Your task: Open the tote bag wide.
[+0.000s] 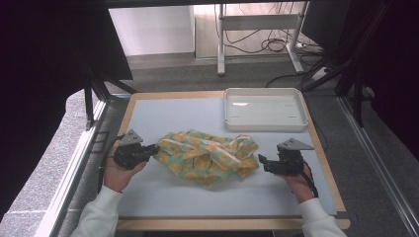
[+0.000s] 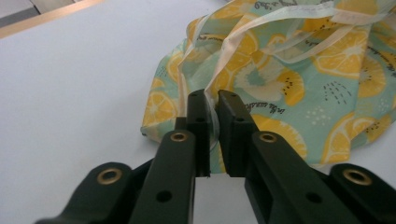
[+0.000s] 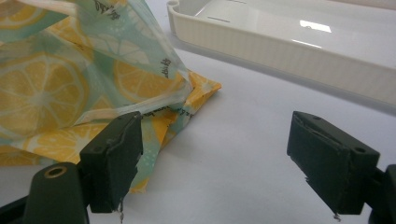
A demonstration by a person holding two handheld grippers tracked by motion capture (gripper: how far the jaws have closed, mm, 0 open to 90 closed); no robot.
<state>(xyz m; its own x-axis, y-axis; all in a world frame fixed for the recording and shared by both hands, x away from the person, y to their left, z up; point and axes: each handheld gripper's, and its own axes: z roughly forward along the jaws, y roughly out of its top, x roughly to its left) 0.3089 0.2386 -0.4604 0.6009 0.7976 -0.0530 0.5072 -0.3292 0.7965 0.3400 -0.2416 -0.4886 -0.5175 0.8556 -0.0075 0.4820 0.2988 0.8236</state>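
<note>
A pale grey table mat covers the wooden-edged table, and on its far right part sits a shallow white rectangular plastic tray. In the middle of the mat lies a crumpled thin bag in mint green printed with yellow lemon slices, its pale translucent handles draped across the top. Small dark lines of script run along the print, too small and tilted to read.

The left gripper, held in a hand with a white sleeve, meets the bag's left edge. In the left gripper view its black jaws stand nearly together and pinch a fold of the bag's edge between the pads, with only a thin slit left between them.

The right gripper rests on the mat just beside the bag's right end. In the right gripper view its jaws stand wide apart; one pad sits against the bag's corner, the other over bare mat, and nothing is clamped.
</note>
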